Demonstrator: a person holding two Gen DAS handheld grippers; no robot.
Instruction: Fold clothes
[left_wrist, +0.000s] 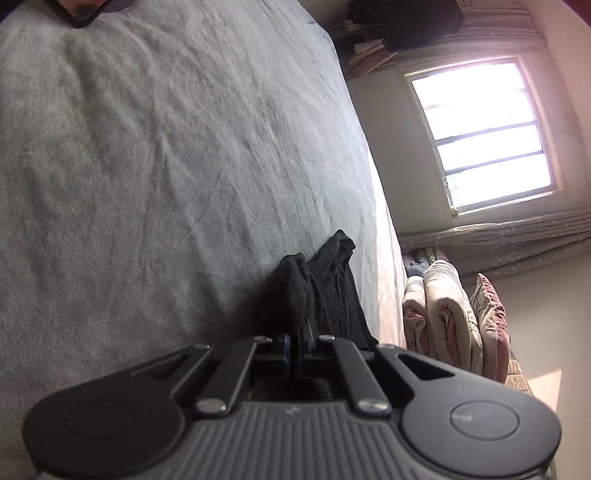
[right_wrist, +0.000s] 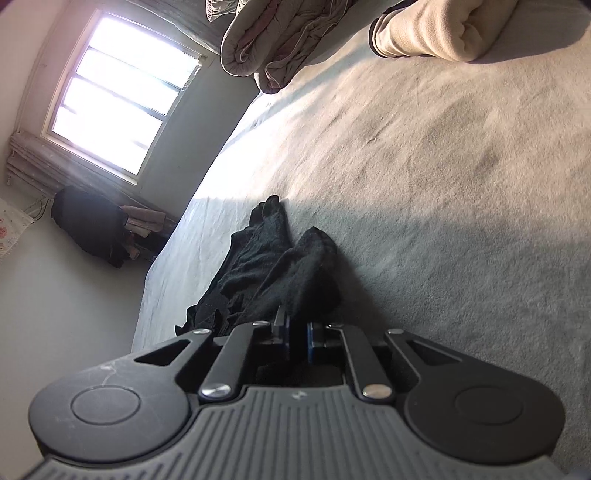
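the left gripper (left_wrist: 300, 341) has its jaws drawn close together, and they pinch a bunched part of the black cloth (left_wrist: 325, 291). the cloth lies on the grey bed (left_wrist: 166, 147), near the bed edge on the window (left_wrist: 487, 136) side. the right gripper (right_wrist: 295, 338) also has narrow jaws that clamp the same cloth (right_wrist: 273, 269), which rises in dark folds in front of its fingers and trails toward the bed (right_wrist: 443, 184) edge. folded quilts (right_wrist: 266, 48) and a rolled cream blanket (right_wrist: 443, 29) sit at the far end of the bed. a dark bundle (right_wrist: 92, 225) is under the window (right_wrist: 118, 103).
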